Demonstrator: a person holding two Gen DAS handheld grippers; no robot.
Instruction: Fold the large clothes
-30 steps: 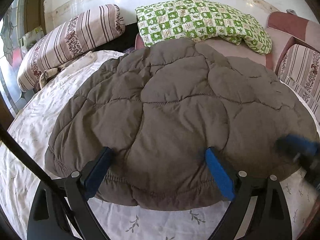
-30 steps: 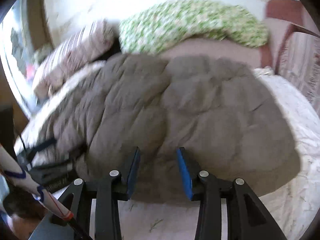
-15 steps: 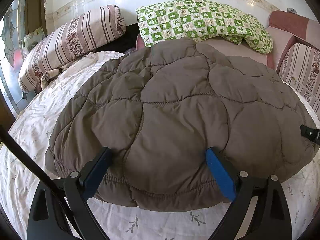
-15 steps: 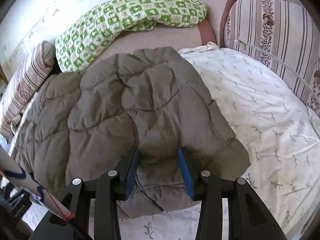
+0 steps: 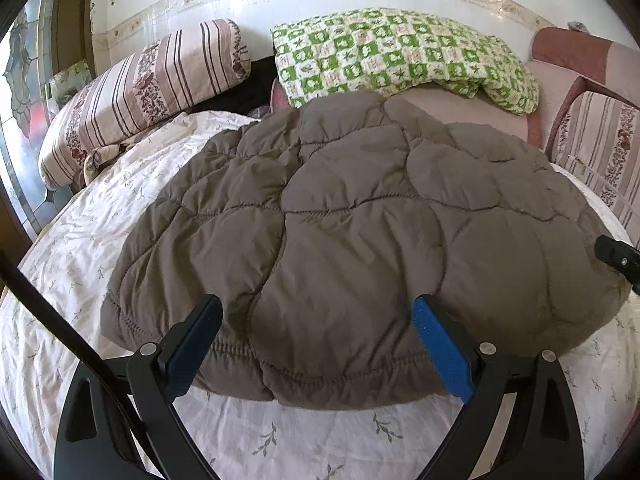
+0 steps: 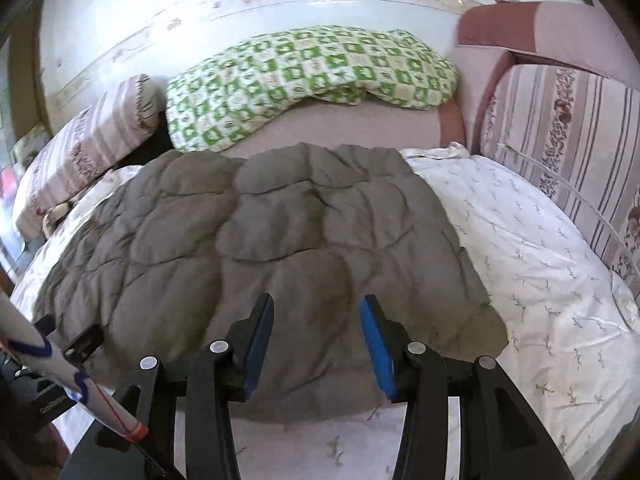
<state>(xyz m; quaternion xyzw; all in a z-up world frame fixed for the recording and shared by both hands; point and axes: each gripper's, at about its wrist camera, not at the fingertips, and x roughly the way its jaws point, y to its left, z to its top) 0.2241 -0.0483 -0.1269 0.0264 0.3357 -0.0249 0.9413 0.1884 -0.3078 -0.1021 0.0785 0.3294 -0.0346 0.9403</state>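
Both grippers, left (image 5: 316, 334) and right (image 6: 317, 336), hung spread, holding nothing. Quilted brown jacket (image 5: 360, 240) looked puffy, slippery; I'd pinch its stitched hem, lower frame.

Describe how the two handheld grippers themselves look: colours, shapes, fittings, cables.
Both the left gripper and the right gripper have black angular frames with triangular cut-outs, round silver pivot bolts, and flat blue pads on the inner faces of their fingers. A black cable runs beside the left one.
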